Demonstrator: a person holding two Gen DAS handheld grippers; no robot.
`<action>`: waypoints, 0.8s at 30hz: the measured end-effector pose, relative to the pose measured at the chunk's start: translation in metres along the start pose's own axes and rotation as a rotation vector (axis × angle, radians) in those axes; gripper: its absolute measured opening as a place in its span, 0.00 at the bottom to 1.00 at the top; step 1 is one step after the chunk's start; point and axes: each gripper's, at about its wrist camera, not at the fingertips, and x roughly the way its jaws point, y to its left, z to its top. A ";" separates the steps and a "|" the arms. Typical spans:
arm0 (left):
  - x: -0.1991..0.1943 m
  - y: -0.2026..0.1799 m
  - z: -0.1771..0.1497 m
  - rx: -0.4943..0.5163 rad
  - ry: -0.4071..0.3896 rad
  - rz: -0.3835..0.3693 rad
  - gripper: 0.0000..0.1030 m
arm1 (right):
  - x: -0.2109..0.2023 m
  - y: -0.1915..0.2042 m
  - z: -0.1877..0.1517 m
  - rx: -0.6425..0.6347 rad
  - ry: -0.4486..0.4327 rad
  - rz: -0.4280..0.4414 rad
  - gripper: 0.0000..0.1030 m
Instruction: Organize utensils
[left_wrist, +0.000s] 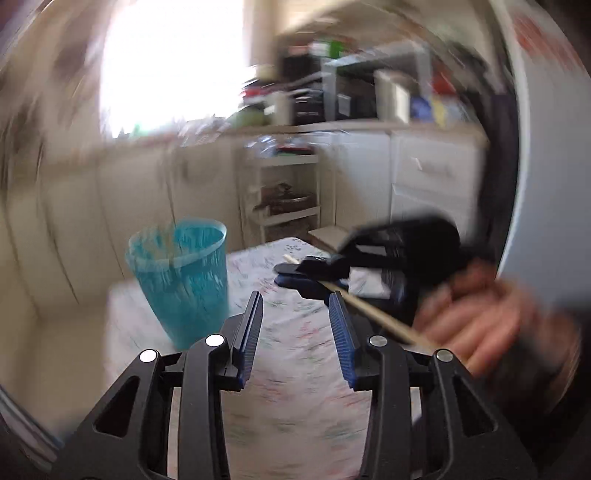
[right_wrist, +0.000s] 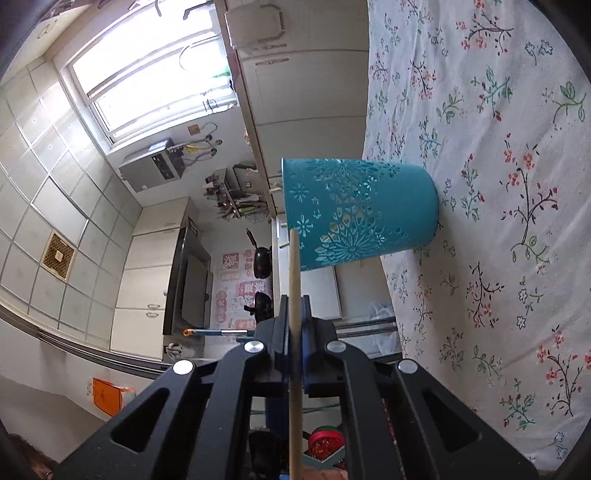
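Observation:
A teal perforated utensil cup (left_wrist: 181, 280) stands on the floral tablecloth (left_wrist: 295, 369); it also shows in the right wrist view (right_wrist: 358, 210), which is rolled sideways. My right gripper (right_wrist: 294, 314) is shut on a wooden chopstick (right_wrist: 294, 332), whose tip ends just beside the cup's rim. In the left wrist view the right gripper (left_wrist: 295, 273) holds the chopstick (left_wrist: 369, 314) to the right of the cup. My left gripper (left_wrist: 295, 321) is open and empty, low over the cloth, just right of the cup. The left view is motion-blurred.
The cloth-covered table (right_wrist: 498, 184) ends close behind the cup. Kitchen cabinets (left_wrist: 424, 177), an open shelf unit (left_wrist: 284, 192) and a bright window (right_wrist: 147, 66) lie beyond. The person's hand (left_wrist: 480, 317) grips the right tool.

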 end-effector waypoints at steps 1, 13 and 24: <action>-0.003 -0.011 -0.004 0.161 -0.010 0.029 0.34 | 0.001 0.001 0.000 -0.008 0.018 -0.015 0.06; -0.025 -0.099 -0.070 1.206 -0.182 0.049 0.35 | 0.020 0.016 -0.017 -0.073 0.171 -0.121 0.06; -0.030 -0.115 -0.078 1.353 -0.258 0.069 0.23 | 0.017 0.013 -0.024 -0.065 0.214 -0.137 0.06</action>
